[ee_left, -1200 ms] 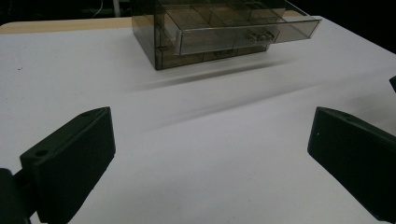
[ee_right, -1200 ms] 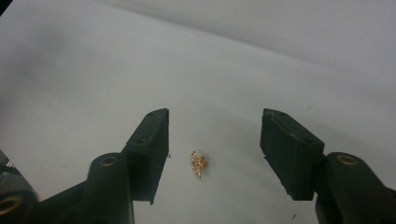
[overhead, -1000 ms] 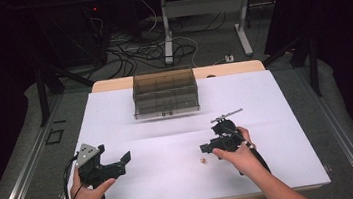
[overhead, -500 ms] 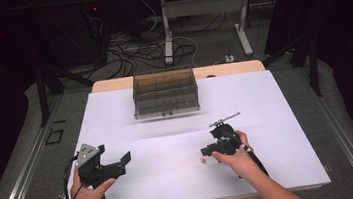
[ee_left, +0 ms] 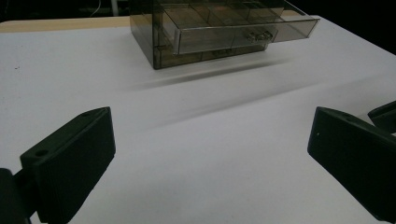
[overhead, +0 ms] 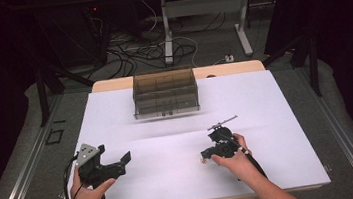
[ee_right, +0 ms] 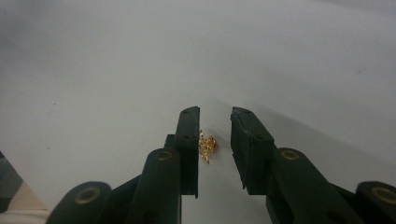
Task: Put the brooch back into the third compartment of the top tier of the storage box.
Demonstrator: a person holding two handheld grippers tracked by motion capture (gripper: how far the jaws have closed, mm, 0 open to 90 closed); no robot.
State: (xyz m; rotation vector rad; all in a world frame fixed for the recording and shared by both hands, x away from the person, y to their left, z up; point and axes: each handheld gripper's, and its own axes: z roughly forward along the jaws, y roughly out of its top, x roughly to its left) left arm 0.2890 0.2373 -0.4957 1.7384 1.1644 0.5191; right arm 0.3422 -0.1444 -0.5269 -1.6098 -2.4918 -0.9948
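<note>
Right gripper tilts down at near right, jaws narrowly apart around a small gold cluster; left gripper rests near left, jaws wide apart.

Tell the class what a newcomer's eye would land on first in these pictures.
A small gold trinket glints on the white table, between the right gripper's parted jaws. Farther back stands a smoky clear drawer box, one drawer pulled out. The left gripper gapes wide near the front-left edge.

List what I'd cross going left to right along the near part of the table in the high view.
Left gripper → small gold object lying on the white table → right gripper, its jaws just above that object, held in the right hand.
</note>
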